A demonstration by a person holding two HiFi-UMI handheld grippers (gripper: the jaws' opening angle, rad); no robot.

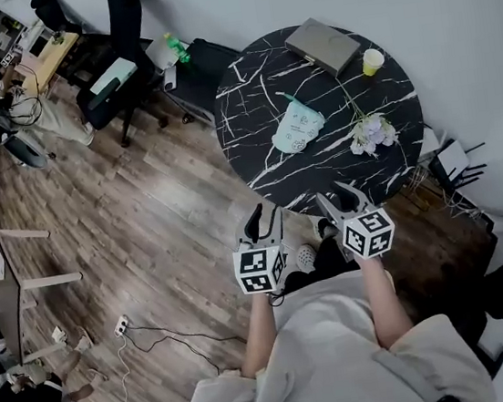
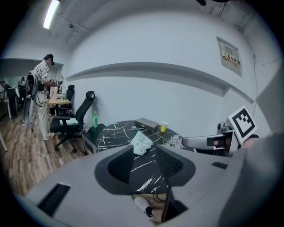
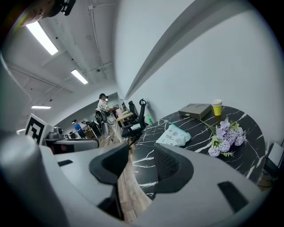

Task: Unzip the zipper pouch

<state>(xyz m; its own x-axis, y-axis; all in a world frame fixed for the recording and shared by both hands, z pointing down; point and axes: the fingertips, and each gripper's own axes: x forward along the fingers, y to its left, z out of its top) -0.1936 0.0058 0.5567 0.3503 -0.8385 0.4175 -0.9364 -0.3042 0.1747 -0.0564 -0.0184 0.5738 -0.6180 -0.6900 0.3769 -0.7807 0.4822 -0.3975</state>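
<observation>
**Both grippers short of the pouch, fingers released**

Head view: the zipper pouch (image 1: pixel 297 127) lay flat near the middle of the round black worktop (image 1: pixel 250 85), well ahead of both sets of fingers. The left gripper (image 1: pixel 266 221) and the right gripper (image 1: pixel 341 200) hung side by side at the worktop's near edge, both pointing towards it. The pouch sat ahead along the gap between them, so neither hand was clearly the nearer. Its long axis appeared to run away from the fingers rather than across them, with a small tab or strap at the far end. The line of the zip and its pull were too small to make out. Beyond the pouch and off to the right of the fingers were a grey box (image 1: pixel 323 45), a yellow cup (image 1: pixel 372 61) and a bunch of lilac flowers (image 1: pixel 371 134).

Left gripper view: the left gripper (image 2: pixel 145 159) had its fingers spread with nothing between them but open air. The pouch (image 2: pixel 142 142) showed almost dead ahead through the gap, well beyond the tips. The right gripper (image 2: pixel 208 142) reached in alongside on the right.

Right gripper view: the right gripper (image 3: pixel 137 166) was likewise released and empty. The pouch (image 3: pixel 174 135) lay ahead and a little to the right of its fingers, well apart from them, with the flowers (image 3: pixel 226 137) further right.

As I judge it, the coming move turns on carrying both pairs forward over the worktop: one to pin the pouch's body, the other to find the pull.
</observation>
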